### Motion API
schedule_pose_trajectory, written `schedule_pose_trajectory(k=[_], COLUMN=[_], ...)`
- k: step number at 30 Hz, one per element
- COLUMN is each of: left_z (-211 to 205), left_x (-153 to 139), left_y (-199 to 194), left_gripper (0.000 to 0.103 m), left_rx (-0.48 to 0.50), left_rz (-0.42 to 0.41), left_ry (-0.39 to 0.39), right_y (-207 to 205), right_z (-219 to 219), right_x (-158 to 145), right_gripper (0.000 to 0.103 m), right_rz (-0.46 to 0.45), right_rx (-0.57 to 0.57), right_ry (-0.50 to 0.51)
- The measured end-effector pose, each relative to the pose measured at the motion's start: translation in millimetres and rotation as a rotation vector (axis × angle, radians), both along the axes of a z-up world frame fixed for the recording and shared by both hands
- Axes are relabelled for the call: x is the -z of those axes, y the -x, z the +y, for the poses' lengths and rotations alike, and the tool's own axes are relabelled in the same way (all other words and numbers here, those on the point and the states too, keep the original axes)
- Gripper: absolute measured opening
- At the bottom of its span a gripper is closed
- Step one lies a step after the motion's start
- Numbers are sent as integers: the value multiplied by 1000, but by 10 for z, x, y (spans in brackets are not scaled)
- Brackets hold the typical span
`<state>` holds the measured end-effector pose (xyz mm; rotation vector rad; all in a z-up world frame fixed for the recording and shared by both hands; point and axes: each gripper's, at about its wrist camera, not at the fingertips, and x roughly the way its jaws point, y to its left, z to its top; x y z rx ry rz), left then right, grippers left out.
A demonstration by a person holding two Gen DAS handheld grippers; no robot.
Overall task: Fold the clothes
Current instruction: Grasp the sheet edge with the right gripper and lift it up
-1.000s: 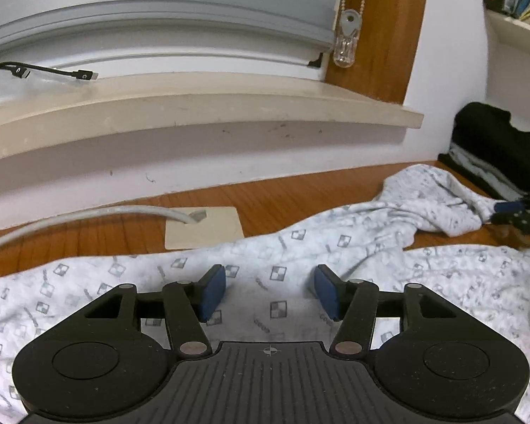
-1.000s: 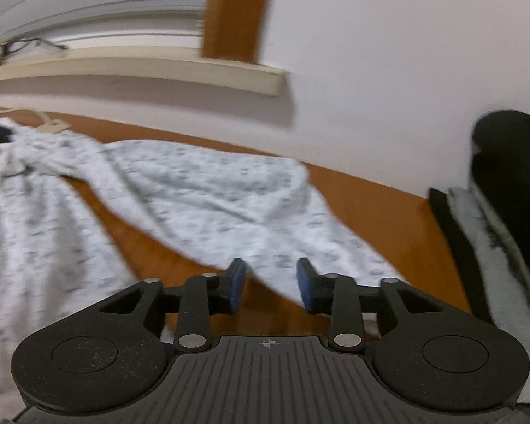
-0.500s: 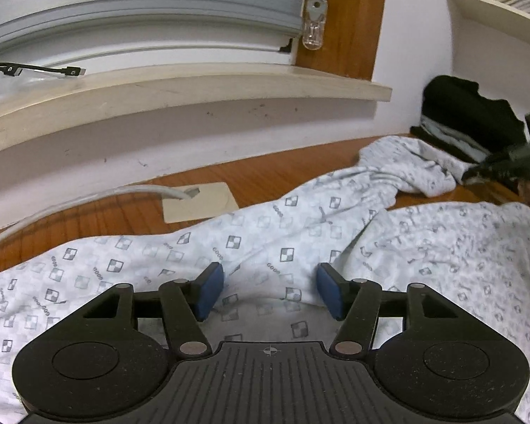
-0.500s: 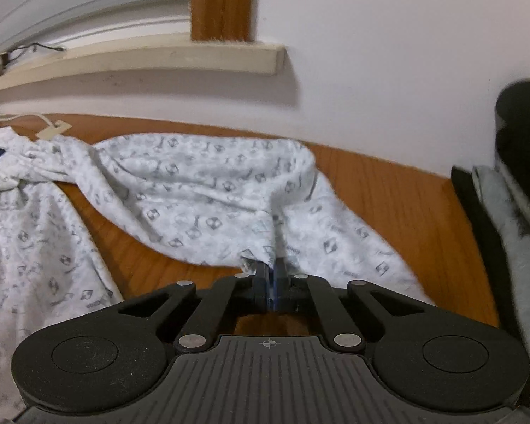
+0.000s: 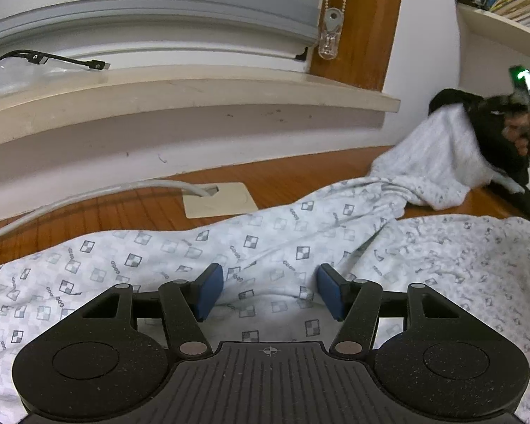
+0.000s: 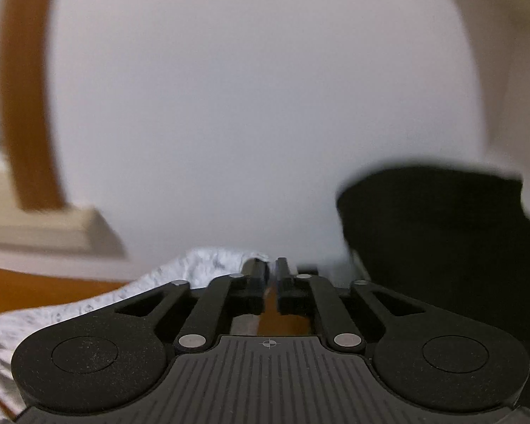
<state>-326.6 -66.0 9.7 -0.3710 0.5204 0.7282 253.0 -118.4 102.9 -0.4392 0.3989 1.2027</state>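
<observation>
Right claw point(image 6: 271, 275) raised, gripping garment point(image 5: 265, 247) edge

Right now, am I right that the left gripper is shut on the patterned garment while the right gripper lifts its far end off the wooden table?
Not quite: the left gripper is open, its blue pads apart above the patterned garment, as the left wrist view shows. The rest holds: the right gripper lifts the far end off the wooden table.
</observation>
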Motion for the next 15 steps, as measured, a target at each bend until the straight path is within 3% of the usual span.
schedule_pose_trajectory(k=[5,9,15], left_z=[-1,-15,-26], left_x=[6,4,3], left_y=[9,-1,-19], left_gripper=[65,66,67], left_rx=[-1,-2,-4], left_rz=[-2,5,17], left_ry=[2,-6,-14], right_y=[58,137,181], right_z=[-193,-420,-675], right_x=[383,590,808], right_gripper=[20,43,54], right_rz=[39,86,131], right_rx=[-47,-90,-98], right_ry=[48,72,82])
